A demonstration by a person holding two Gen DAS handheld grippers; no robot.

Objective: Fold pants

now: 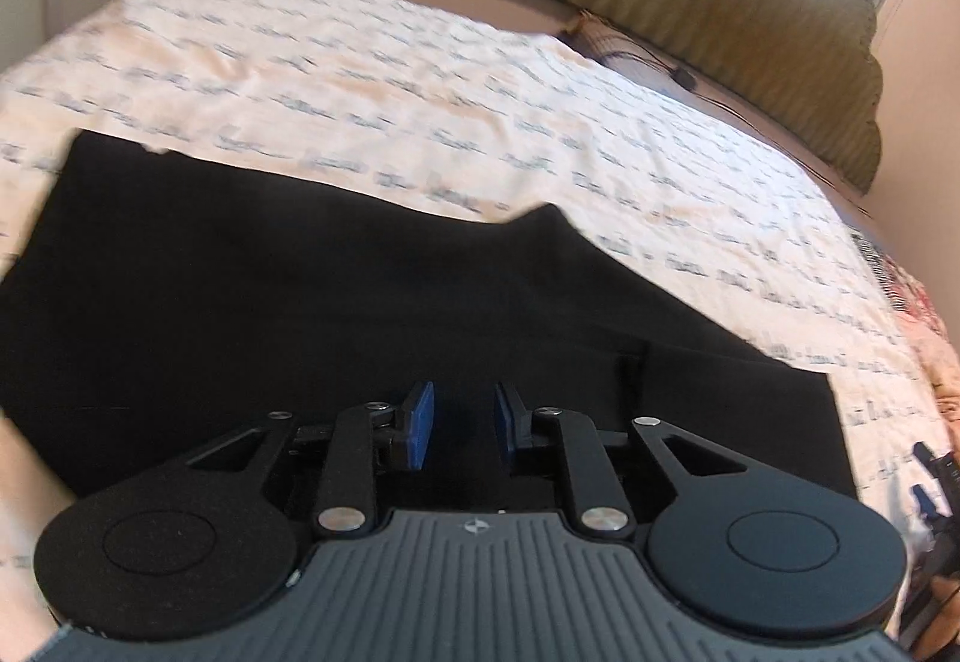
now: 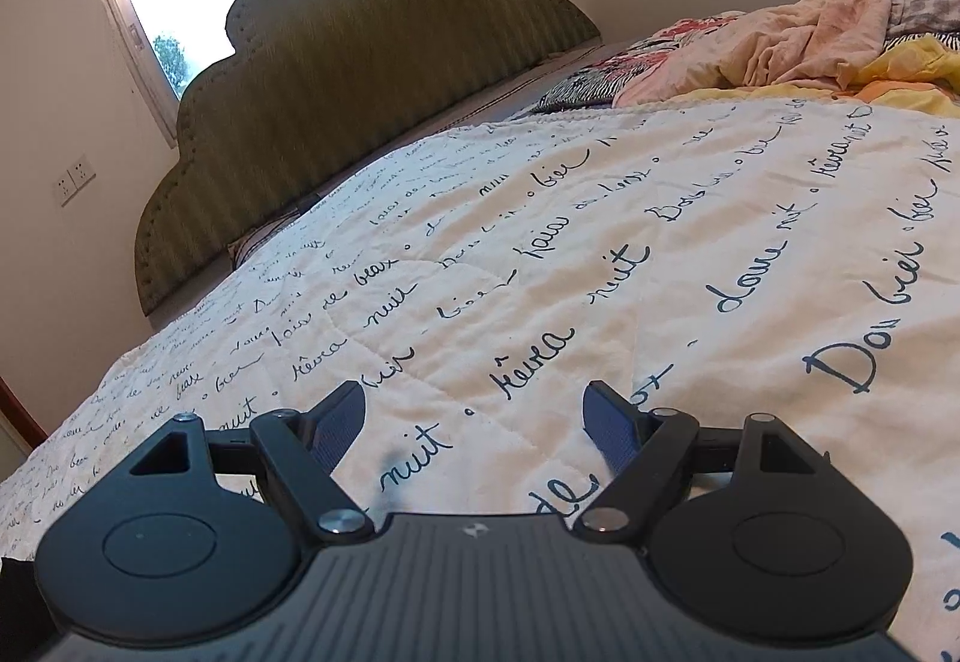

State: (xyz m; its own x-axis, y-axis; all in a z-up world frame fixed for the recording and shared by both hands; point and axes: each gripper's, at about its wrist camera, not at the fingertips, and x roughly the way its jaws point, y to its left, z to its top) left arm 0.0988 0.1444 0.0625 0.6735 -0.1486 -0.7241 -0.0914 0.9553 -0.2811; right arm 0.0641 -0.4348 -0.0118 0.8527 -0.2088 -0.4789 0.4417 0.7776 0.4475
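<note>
Hand-held gripper (image 2: pixel 474 422) facing clothes pile (image 2: pixel 840 26)

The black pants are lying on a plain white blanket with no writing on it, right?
Not quite. The pants do lie on a white blanket, but it isn't plain: dark handwriting runs all over it. The right wrist view shows the words clearly.

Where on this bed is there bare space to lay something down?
The quilt lies bare between the black pants and the green headboard. The far side is crowded with a clothes pile.
</note>
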